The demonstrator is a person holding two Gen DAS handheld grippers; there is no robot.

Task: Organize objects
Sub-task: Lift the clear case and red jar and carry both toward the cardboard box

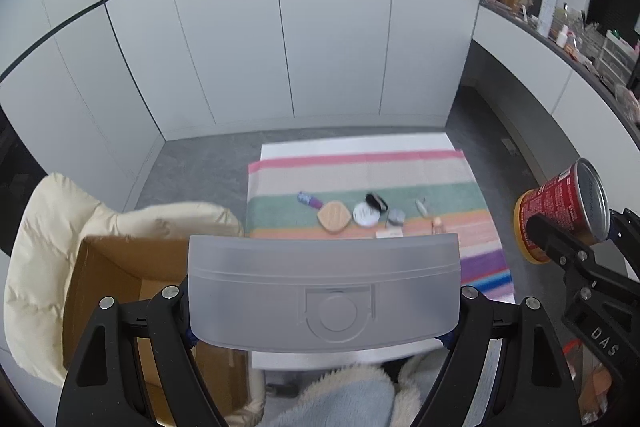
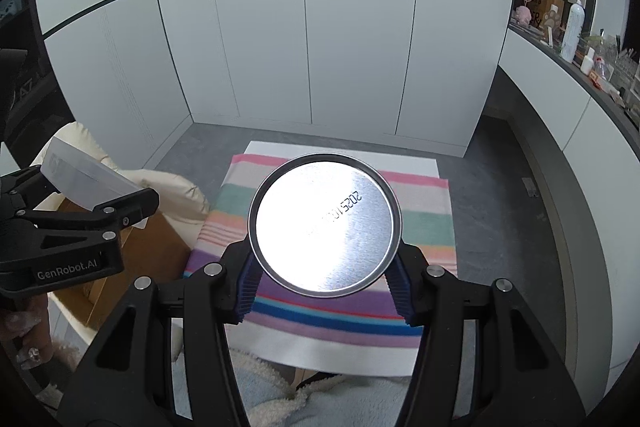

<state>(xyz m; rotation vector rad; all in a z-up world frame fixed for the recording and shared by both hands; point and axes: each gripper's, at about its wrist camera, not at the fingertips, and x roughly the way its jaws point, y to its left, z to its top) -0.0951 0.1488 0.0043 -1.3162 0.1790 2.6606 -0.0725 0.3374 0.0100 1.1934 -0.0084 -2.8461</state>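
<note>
Left gripper (image 1: 324, 311) squeezing a frosted plastic box (image 1: 324, 287), right gripper (image 2: 322, 285) squeezing a red can (image 2: 325, 223), both above a stripy cloth (image 1: 400, 183) with little things on it.

- Left wrist cam: rides the left gripper (image 1: 324, 291), angled down at the striped cloth (image 1: 400, 183) from the near left, frosted box (image 1: 324, 287) filling close foreground.
- Right wrist cam: rides the right gripper (image 2: 324, 283), same downward tilt, can (image 2: 325, 225) base close up.
- Shared: cloth, white cabinets (image 1: 280, 27), cardboard box (image 1: 120, 267); each sees the other gripper.
</note>
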